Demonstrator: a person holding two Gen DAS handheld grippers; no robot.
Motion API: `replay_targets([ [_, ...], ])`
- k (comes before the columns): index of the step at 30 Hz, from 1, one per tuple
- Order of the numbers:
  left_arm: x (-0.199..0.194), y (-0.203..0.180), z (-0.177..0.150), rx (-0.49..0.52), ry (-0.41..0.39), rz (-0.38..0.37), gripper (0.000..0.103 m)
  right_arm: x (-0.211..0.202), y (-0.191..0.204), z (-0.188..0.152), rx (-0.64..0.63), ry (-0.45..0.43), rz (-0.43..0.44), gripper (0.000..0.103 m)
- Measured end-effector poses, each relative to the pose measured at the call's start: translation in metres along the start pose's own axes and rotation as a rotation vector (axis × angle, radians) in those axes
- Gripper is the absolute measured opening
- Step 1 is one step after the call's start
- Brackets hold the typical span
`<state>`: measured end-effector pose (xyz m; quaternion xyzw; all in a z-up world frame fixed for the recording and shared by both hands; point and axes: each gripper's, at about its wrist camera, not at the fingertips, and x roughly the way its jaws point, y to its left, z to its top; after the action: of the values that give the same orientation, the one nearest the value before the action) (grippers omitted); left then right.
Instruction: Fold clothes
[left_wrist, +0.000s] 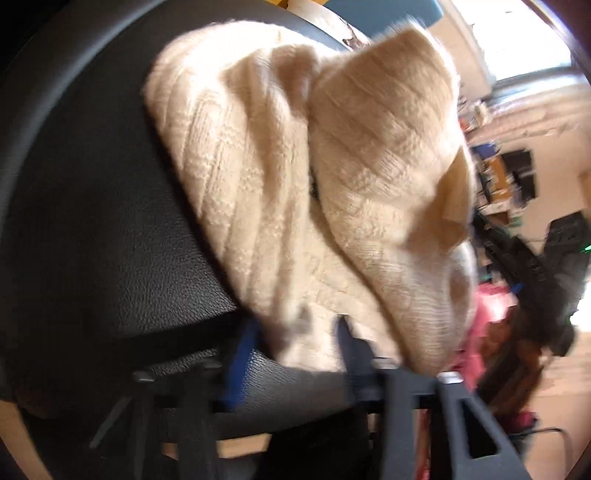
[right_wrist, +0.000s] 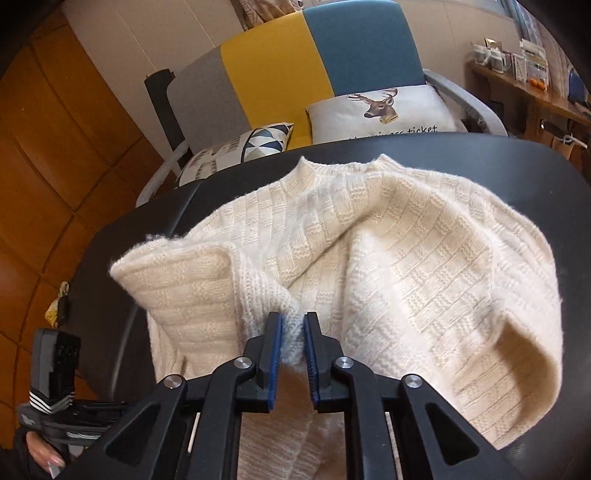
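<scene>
Two grippers work one cream sweater (right_wrist: 388, 258), sprawled across the dark tabletop (right_wrist: 480, 158). Right gripper (right_wrist: 293, 332) has its jaws pinched on a bunched ridge of knit at the near edge. Left gripper (left_wrist: 295, 328) is buried in cloth and blurred, so its jaws I cannot tell. Soft, thick, floppy stuff; it will sag, so best held at hem or shoulder edges.

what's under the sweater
A black table shows around the sweater. The table beneath the knit is covered, so anything lying there cannot be seen. The right gripper pinches a fold.
</scene>
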<state>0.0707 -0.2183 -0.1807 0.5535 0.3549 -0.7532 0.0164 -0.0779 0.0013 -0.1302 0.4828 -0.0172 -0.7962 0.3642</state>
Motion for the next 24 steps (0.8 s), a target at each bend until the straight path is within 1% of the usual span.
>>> replay_targets([
  [2, -0.006, -0.002, 0.0, 0.025, -0.041, 0.037, 0.01, -0.008, -0.001, -0.006, 0.009, -0.016, 0.006, 0.015],
  [3, -0.011, -0.002, 0.001, 0.033, -0.065, 0.049, 0.008, -0.013, -0.002, -0.008, 0.017, -0.031, 0.019, 0.015],
  [5, -0.029, 0.004, 0.006, 0.029, -0.118, 0.059, 0.007, -0.028, -0.004, -0.013, 0.035, -0.063, 0.054, 0.015],
  [7, -0.051, 0.014, 0.013, 0.014, -0.174, 0.064, 0.006, -0.037, -0.008, -0.017, 0.061, -0.076, 0.072, 0.015],
  [9, -0.075, 0.024, 0.021, 0.005, -0.229, 0.071, 0.006, -0.043, -0.01, -0.023, 0.078, -0.067, 0.074, 0.019],
  [12, -0.12, 0.039, 0.036, 0.037, -0.303, 0.116, 0.006, -0.039, -0.008, -0.034, 0.092, -0.035, 0.08, 0.019],
  [15, -0.161, 0.046, 0.047, 0.079, -0.368, 0.192, 0.006, -0.026, 0.002, -0.046, 0.079, 0.013, 0.099, 0.019],
  [17, -0.184, 0.055, 0.061, 0.08, -0.414, 0.239, 0.005, -0.016, 0.015, -0.051, 0.041, 0.041, 0.099, 0.019],
  [19, -0.204, 0.061, 0.07, 0.072, -0.465, 0.291, 0.005, -0.005, 0.028, -0.054, -0.004, 0.063, 0.077, 0.019],
  [20, -0.213, 0.062, 0.072, 0.08, -0.489, 0.332, 0.005, -0.001, 0.032, -0.055, -0.016, 0.077, 0.081, 0.019],
  [21, -0.222, 0.061, 0.075, 0.106, -0.51, 0.395, 0.001, 0.002, 0.037, -0.056, -0.042, 0.096, 0.085, 0.019],
  [24, -0.247, 0.063, 0.082, 0.17, -0.567, 0.573, 0.001, 0.012, 0.053, -0.058, -0.141, 0.16, 0.088, 0.019],
])
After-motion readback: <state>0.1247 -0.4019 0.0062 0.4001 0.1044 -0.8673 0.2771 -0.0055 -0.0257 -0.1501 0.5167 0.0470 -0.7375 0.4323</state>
